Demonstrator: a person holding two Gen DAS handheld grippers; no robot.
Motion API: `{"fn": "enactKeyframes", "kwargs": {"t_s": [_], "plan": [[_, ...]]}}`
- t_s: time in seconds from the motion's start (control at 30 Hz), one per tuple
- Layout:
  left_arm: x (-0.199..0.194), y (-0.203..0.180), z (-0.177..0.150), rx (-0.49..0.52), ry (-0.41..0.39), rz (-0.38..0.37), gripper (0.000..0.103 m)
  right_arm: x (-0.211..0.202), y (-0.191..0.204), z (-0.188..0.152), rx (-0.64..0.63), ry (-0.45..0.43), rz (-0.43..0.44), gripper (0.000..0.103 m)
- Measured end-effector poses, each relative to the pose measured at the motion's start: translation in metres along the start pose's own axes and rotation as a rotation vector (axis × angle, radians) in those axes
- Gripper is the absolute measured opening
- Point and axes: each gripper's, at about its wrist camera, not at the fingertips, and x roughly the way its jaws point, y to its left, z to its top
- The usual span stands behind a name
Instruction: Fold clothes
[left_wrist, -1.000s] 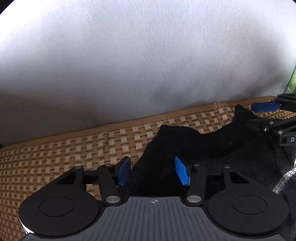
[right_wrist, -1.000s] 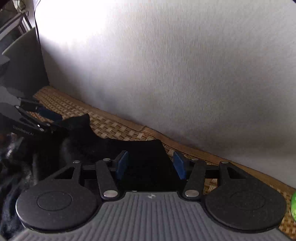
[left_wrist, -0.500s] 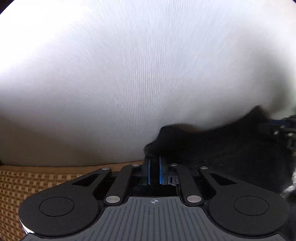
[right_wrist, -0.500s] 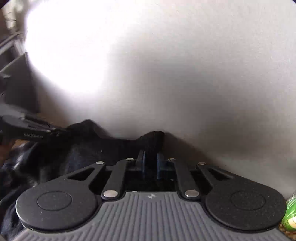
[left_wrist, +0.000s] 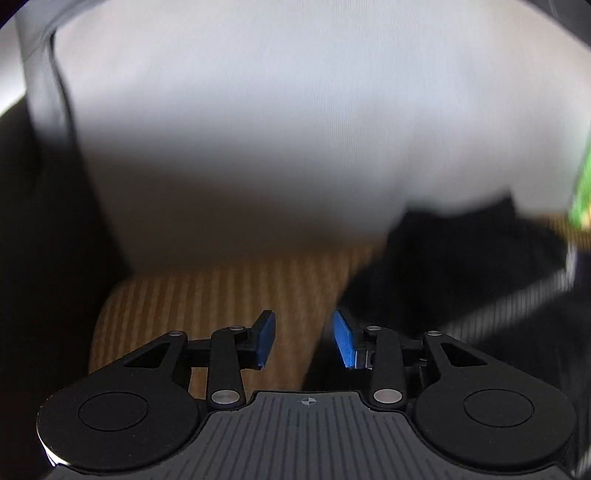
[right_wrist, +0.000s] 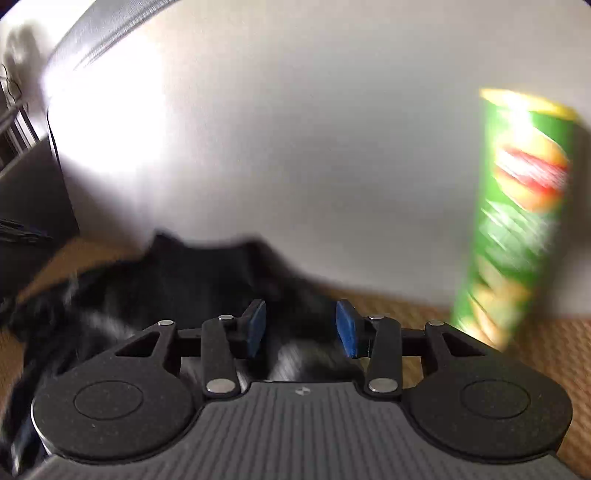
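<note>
On the woven straw mat (left_wrist: 229, 291), the crumpled black garment (right_wrist: 192, 280) is seen beneath the parted right gripper (right_wrist: 300, 326) and beside the parted left gripper (left_wrist: 304, 339).

Garment (left_wrist: 461, 266): black fabric, crumpled, with a pale stripe; blurred. It lies flat on the woven mat (left_wrist: 221, 291). It sits right of and ahead of the left tongs (left_wrist: 304, 341), and ahead of, left of and beneath the right tongs (right_wrist: 301, 328). Neither tongs grips it.
</note>
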Motion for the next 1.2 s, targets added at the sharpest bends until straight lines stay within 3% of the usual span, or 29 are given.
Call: {"fn": "enactKeyframes", "kwargs": {"t_s": [0.2, 0.3, 0.37, 0.43, 0.47, 0.5, 0.53, 0.7, 0.77, 0.8, 0.83, 1.07, 1.1, 1.17, 1.2], "plan": [[0.001, -0.006, -0.038, 0.029, 0.085, -0.004, 0.062, -0.018, -0.028, -0.034, 0.064, 0.079, -0.096, 0.057], [0.004, -0.005, -0.046, 0.021, 0.106, 0.0, 0.064, -0.016, -0.041, -0.042, 0.031, 0.135, -0.101, 0.059], [0.011, -0.004, -0.048, 0.009, 0.11, 0.005, 0.074, -0.011, -0.041, -0.044, -0.006, 0.158, -0.097, 0.062], [0.02, -0.002, -0.047, -0.004, 0.12, 0.012, 0.074, -0.01, -0.039, -0.046, -0.013, 0.165, -0.085, 0.063], [0.024, 0.0, -0.046, -0.013, 0.129, 0.008, 0.064, -0.006, -0.04, -0.045, -0.016, 0.172, -0.078, 0.063], [0.03, 0.002, -0.045, -0.027, 0.142, 0.001, 0.046, -0.004, -0.04, -0.044, -0.023, 0.177, -0.067, 0.063], [0.033, 0.004, -0.045, -0.047, 0.149, -0.001, 0.019, 0.0, -0.038, -0.042, -0.027, 0.179, -0.058, 0.063], [0.038, 0.012, -0.043, -0.113, 0.146, 0.027, 0.004, 0.007, -0.046, -0.038, 0.009, 0.199, -0.063, 0.064], [0.038, 0.01, -0.044, -0.096, 0.141, 0.059, 0.002, 0.01, -0.053, -0.04, 0.046, 0.236, -0.065, 0.057], [0.037, 0.01, -0.043, -0.091, 0.136, 0.076, 0.002, 0.01, -0.056, -0.041, 0.058, 0.261, -0.065, 0.019], [0.037, 0.01, -0.042, -0.089, 0.131, 0.092, 0.002, 0.008, -0.056, -0.043, 0.042, 0.267, -0.069, 0.005], [0.049, 0.023, -0.038, -0.136, 0.14, 0.135, 0.005, -0.012, -0.067, -0.066, 0.049, 0.291, -0.12, 0.005], [0.048, 0.024, -0.036, -0.138, 0.142, 0.138, 0.009, -0.013, -0.07, -0.067, 0.073, 0.282, -0.12, 0.005], [0.046, 0.027, -0.032, -0.141, 0.148, 0.144, 0.034, -0.014, -0.067, -0.063, 0.078, 0.284, -0.116, 0.011], [0.043, 0.029, -0.03, -0.151, 0.141, 0.147, 0.039, -0.015, -0.065, -0.061, 0.069, 0.285, -0.113, 0.017]]}}
